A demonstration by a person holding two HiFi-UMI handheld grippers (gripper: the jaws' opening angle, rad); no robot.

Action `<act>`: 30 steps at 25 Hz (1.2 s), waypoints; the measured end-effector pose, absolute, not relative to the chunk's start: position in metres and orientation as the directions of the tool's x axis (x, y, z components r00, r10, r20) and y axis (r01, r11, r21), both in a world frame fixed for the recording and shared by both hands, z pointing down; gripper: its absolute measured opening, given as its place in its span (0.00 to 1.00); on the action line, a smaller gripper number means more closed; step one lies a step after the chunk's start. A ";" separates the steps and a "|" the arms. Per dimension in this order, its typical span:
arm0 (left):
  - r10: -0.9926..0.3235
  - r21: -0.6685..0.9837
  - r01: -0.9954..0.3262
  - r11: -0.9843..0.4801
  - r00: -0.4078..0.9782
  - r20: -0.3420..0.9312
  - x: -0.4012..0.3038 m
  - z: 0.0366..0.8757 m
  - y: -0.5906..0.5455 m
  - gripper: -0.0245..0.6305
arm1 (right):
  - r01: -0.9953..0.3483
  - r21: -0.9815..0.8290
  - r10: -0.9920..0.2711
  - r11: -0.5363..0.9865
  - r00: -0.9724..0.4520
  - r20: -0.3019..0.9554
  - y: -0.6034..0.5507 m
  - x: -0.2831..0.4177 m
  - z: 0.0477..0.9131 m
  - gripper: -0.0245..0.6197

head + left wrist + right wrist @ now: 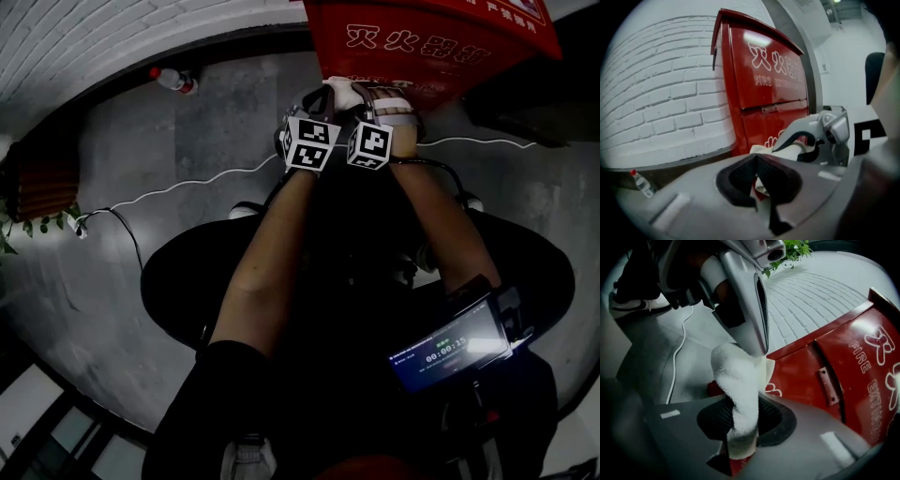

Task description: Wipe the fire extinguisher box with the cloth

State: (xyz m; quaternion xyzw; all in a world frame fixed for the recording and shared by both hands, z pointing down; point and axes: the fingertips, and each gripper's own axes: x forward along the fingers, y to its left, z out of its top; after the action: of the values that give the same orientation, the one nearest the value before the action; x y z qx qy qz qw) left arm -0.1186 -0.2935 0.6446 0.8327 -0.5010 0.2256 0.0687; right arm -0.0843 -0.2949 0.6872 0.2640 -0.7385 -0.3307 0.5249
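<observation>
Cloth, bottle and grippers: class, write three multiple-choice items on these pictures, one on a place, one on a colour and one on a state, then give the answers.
1. Where is the bottle?
A. On the floor by the white brick wall
B. On a shelf
C. In a bucket

2. What colour is the cloth?
A. Blue
B. White
C. Black

3. What state is the right gripper in?
A. Open and empty
B. Shut on the bottle
C. Shut on the cloth

Answers:
1 A: the head view shows it on the floor close to the wall.
2 B: it shows white in both gripper views.
3 C: the right gripper view shows the cloth pinched between its jaws.
</observation>
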 end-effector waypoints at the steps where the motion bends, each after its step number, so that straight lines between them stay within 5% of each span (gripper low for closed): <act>1: -0.798 -0.109 -0.864 -0.491 0.396 0.454 -0.117 0.651 -0.294 0.04 | -0.049 0.757 -0.731 0.651 -0.310 0.608 -0.295 -0.084 0.692 0.19; 30: -0.653 -0.057 -0.830 -0.555 0.393 0.648 -0.105 0.774 -0.286 0.04 | -0.022 0.598 -0.586 0.801 -0.230 0.777 -0.290 -0.075 0.823 0.19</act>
State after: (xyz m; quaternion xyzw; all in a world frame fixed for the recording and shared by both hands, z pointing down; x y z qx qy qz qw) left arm -0.1050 -0.2858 0.7743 0.8227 -0.4506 0.3173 0.1392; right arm -0.0749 -0.2896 0.8231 0.2037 -0.7466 -0.2405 0.5859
